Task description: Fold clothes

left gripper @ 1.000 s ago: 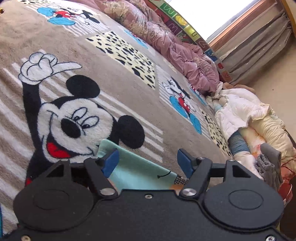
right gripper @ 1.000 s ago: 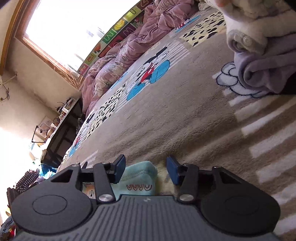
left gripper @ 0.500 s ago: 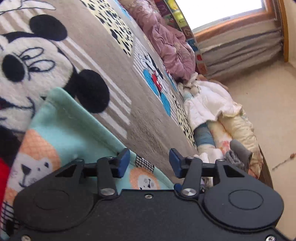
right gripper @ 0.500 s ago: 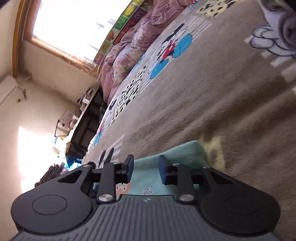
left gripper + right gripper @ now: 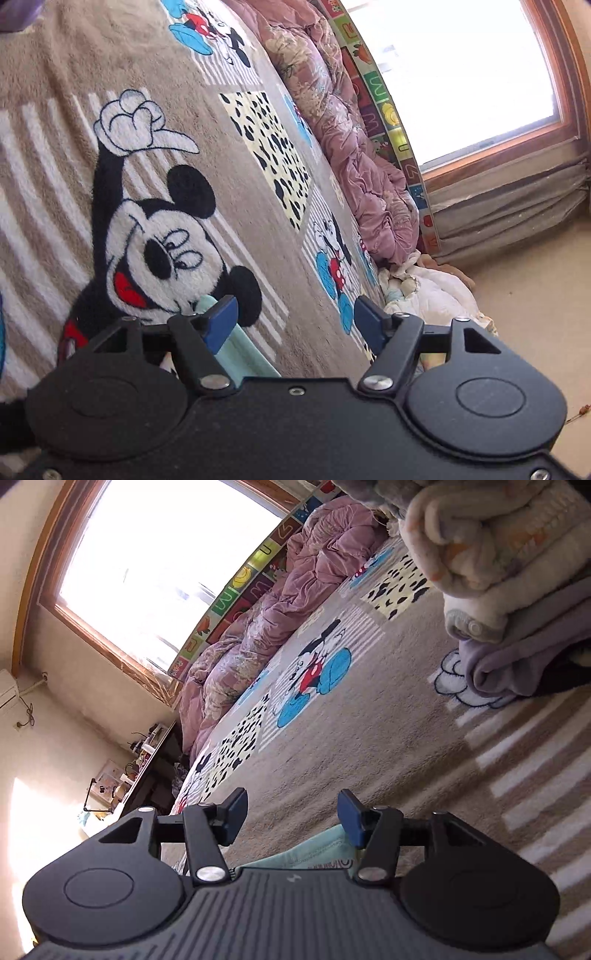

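A light teal child's garment point(image 5: 240, 350) with printed animal faces lies on the Mickey Mouse blanket point(image 5: 155, 236). In the left wrist view only a strip of it shows, beside and below my left fingertip. My left gripper point(image 5: 295, 319) is open and empty above the blanket. In the right wrist view the garment's hem point(image 5: 314, 853) shows just below my right gripper point(image 5: 291, 812), which is open and holds nothing. Most of the garment is hidden under both gripper bodies.
A stack of folded clothes point(image 5: 509, 576) with a purple piece at the bottom sits on the blanket to the right. A pink quilt point(image 5: 354, 147) lies along the window side. White and cream clothes point(image 5: 436, 295) are piled at the bed's far edge. A dark desk point(image 5: 147, 771) stands beyond.
Both grippers had closed in on the teal garment half a second ago; both now stand wide open. Less of the garment shows in either view.
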Tool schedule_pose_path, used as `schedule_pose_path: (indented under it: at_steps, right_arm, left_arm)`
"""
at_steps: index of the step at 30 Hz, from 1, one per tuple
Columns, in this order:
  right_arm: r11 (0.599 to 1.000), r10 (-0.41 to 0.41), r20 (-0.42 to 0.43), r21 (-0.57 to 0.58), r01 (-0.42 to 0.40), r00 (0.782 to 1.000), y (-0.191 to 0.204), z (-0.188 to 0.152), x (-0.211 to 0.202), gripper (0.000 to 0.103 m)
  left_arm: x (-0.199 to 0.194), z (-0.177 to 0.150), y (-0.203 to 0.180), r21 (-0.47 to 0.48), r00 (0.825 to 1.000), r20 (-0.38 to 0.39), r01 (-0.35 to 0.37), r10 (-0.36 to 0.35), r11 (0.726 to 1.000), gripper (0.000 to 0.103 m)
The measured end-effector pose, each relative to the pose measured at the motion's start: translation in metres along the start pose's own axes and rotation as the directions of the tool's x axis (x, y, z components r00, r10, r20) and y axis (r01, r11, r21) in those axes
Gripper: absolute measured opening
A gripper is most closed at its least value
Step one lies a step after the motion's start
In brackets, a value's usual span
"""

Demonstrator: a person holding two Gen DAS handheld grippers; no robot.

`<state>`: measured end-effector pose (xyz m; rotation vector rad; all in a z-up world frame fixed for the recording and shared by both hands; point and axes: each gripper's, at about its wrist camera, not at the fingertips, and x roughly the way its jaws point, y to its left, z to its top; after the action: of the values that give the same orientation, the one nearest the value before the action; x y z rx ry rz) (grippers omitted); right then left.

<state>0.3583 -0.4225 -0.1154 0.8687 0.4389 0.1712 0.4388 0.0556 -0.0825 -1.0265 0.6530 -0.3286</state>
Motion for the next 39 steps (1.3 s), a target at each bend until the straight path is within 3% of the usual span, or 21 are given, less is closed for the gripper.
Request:
schedule_pose_path:
  at_steps: [3, 6, 8, 10, 14, 18, 20, 21, 22, 24, 25, 26, 29, 33, 36, 39]
  right_arm:
    - [0.992, 0.059, -0.095, -0.109, -0.07, 0.994, 0.028, -0.021, -0.025, 0.055]
    - [0.98, 0.096, -0.201, -0.152, -0.128, 0.975, 0.043, -0.058, -0.05, 0.054]
    - [0.975, 0.013, -0.263, -0.211, -0.071, 0.965, 0.046, -0.088, -0.059, 0.055]
    - [0.945, -0.067, -0.267, -0.326, -0.024, 0.961, 0.056, -0.119, -0.077, 0.055]
    - [0.828, -0.11, -0.17, -0.561, -0.004, 0.979, 0.093, -0.166, -0.124, 0.055]
    - [0.744, -0.064, -0.104, -0.668, -0.022, 0.992, 0.11, -0.209, -0.171, 0.054]
    - [0.695, -0.112, -0.092, -0.719, 0.012, 0.989, 0.111, -0.224, -0.179, 0.052]
    - [0.676, -0.139, -0.09, -0.736, 0.028, 0.986, 0.11, -0.231, -0.181, 0.052]
    - [0.656, -0.166, -0.088, -0.753, 0.044, 0.982, 0.109, -0.237, -0.184, 0.05]
    - [0.62, -0.205, -0.07, -0.781, 0.075, 0.976, 0.108, -0.249, -0.191, 0.05]
    - [0.628, -0.197, -0.049, -0.773, 0.088, 0.979, 0.107, -0.249, -0.197, 0.051]
    - [0.663, -0.213, -0.067, -0.743, 0.094, 0.975, 0.1, -0.247, -0.198, 0.052]
    - [0.732, -0.202, -0.093, -0.676, 0.087, 0.975, 0.09, -0.235, -0.208, 0.051]
    - [0.777, -0.181, 0.013, -0.61, 0.151, 0.983, 0.081, -0.223, -0.231, 0.052]
    - [0.808, -0.205, 0.097, -0.545, 0.225, 0.974, 0.067, -0.209, -0.239, 0.052]
    - [0.891, -0.268, 0.166, -0.331, 0.31, 0.949, 0.034, -0.183, -0.252, 0.052]
  left_arm:
    - [-0.032, -0.021, -0.02, 0.047, 0.997, -0.048, 0.057, -0.055, 0.997, 0.069]
    - [-0.063, -0.063, -0.025, 0.116, 0.994, -0.104, 0.044, -0.032, 0.992, 0.069]
    - [-0.077, -0.093, -0.028, 0.212, 0.991, -0.128, -0.004, 0.032, 0.977, 0.069]
    - [-0.091, -0.123, -0.031, 0.312, 0.984, -0.146, -0.05, 0.1, 0.949, 0.069]
    - [-0.107, -0.194, -0.044, 0.601, 0.954, -0.122, -0.15, 0.276, 0.785, 0.069]
    - [-0.14, -0.263, -0.032, 0.767, 0.946, -0.023, -0.19, 0.323, 0.612, 0.069]
    - [-0.14, -0.301, -0.02, 0.859, 0.924, -0.002, -0.194, 0.383, 0.473, 0.069]
    - [-0.141, -0.318, -0.012, 0.895, 0.921, 0.032, -0.198, 0.387, 0.399, 0.069]
    - [-0.146, -0.324, -0.01, 0.903, 0.93, 0.072, -0.214, 0.36, 0.373, 0.069]
    - [-0.154, -0.324, -0.017, 0.899, 0.935, 0.097, -0.229, 0.34, 0.373, 0.069]
    - [-0.159, -0.325, -0.017, 0.899, 0.945, 0.1, -0.22, 0.311, 0.378, 0.069]
    - [-0.157, -0.327, -0.016, 0.906, 0.941, 0.096, -0.217, 0.324, 0.364, 0.069]
    - [-0.159, -0.33, -0.01, 0.897, 0.936, 0.094, -0.227, 0.34, 0.379, 0.069]
    - [-0.175, -0.326, -0.022, 0.879, 0.958, 0.137, -0.235, 0.253, 0.415, 0.069]
    - [-0.174, -0.331, -0.023, 0.883, 0.962, 0.138, -0.227, 0.235, 0.412, 0.069]
    - [-0.173, -0.338, -0.027, 0.889, 0.973, 0.125, -0.197, 0.195, 0.413, 0.069]
